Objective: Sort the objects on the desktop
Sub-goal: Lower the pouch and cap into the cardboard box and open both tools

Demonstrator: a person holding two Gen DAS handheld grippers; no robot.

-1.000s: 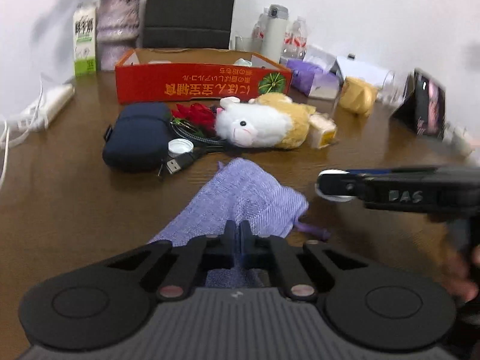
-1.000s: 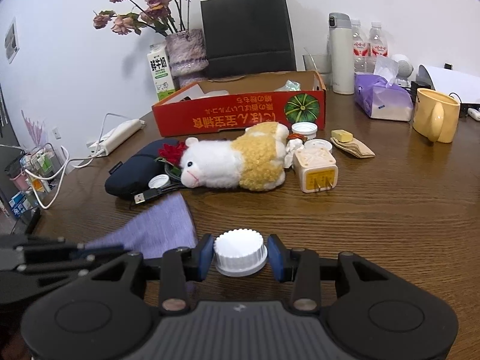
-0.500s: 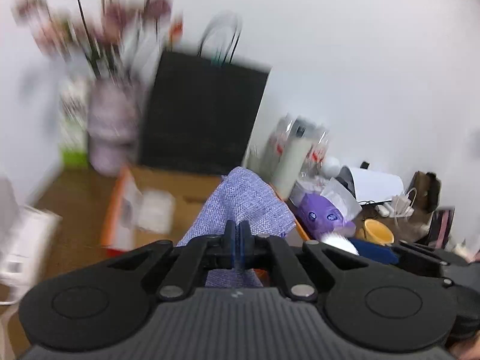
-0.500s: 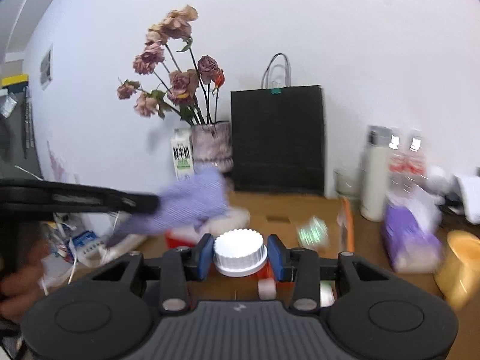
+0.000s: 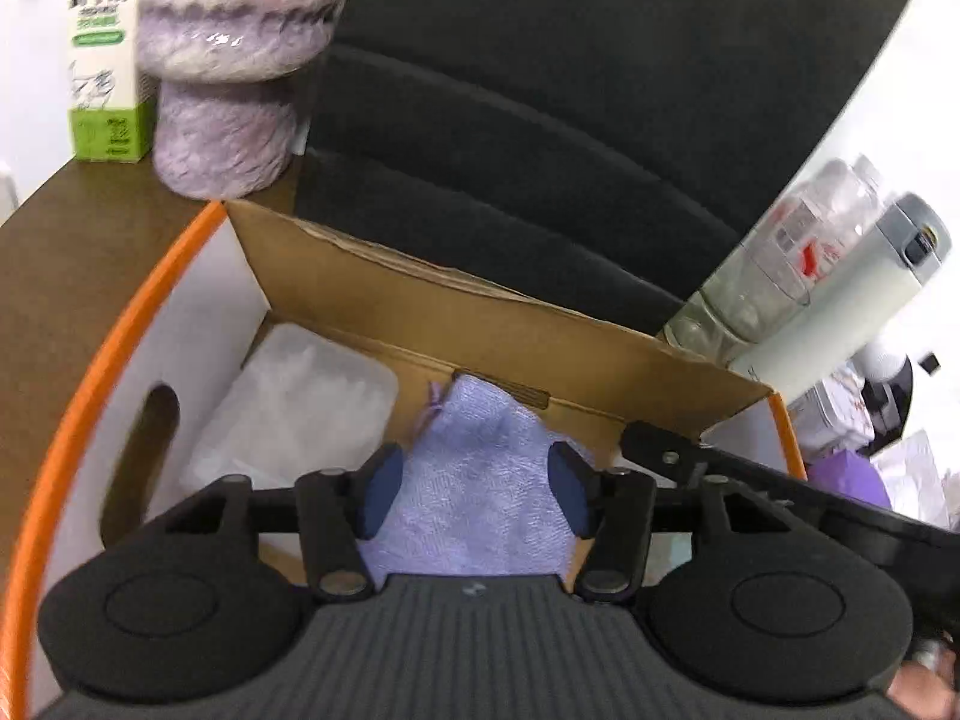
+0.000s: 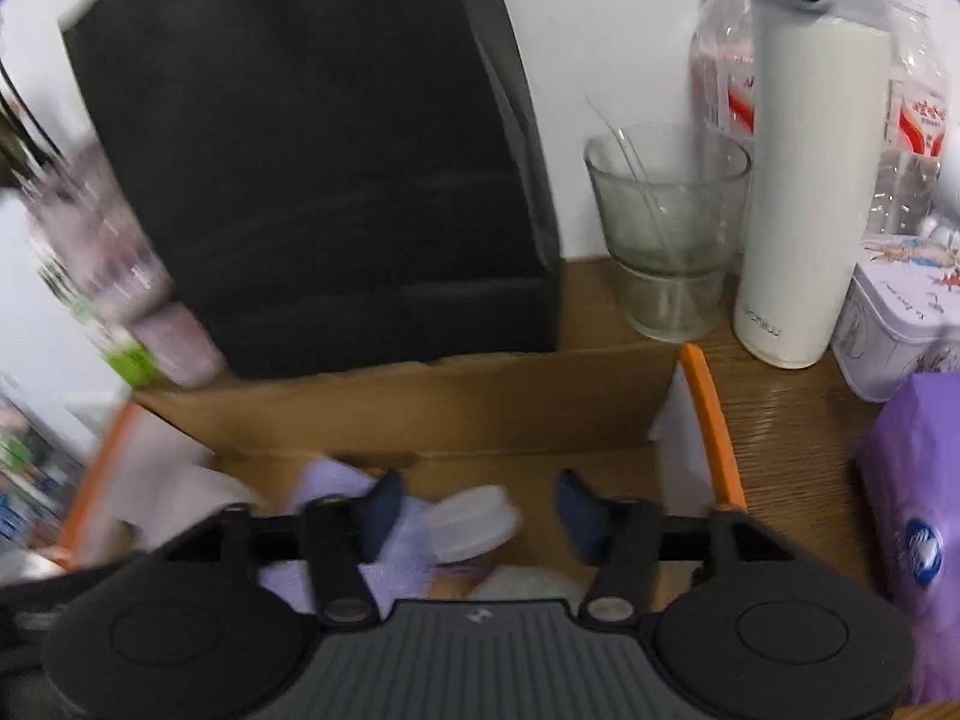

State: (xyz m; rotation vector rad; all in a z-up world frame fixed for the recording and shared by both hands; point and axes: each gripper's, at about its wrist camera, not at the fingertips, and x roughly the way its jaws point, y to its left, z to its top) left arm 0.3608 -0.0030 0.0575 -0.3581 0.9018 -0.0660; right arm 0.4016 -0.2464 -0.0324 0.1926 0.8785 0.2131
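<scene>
Both grippers hang over the orange-rimmed cardboard box (image 5: 354,294) (image 6: 705,414). My left gripper (image 5: 471,501) is opening; the lilac cloth (image 5: 474,480) lies between its spread pads, which no longer press on it. My right gripper (image 6: 474,507) is opening too. The white ribbed lid (image 6: 474,522) sits tilted between its pads, clear of both, and I cannot tell whether it rests on anything. The lilac cloth (image 6: 336,483) shows at the left of the right wrist view. The other gripper's black body (image 5: 780,492) reaches in from the right.
Behind the box stand a black paper bag (image 5: 570,108) (image 6: 312,150), a fuzzy lilac vase (image 5: 228,78) and a milk carton (image 5: 105,48). A glass (image 6: 666,228), a white flask (image 6: 810,180), bottles, a tin (image 6: 900,312) and a purple tissue pack (image 6: 918,510) stand right. A clear plastic container (image 5: 300,408) lies in the box.
Both grippers travelled from the near table up and over the box. The left jaws have parted from the cloth, the right jaws from the lid.
</scene>
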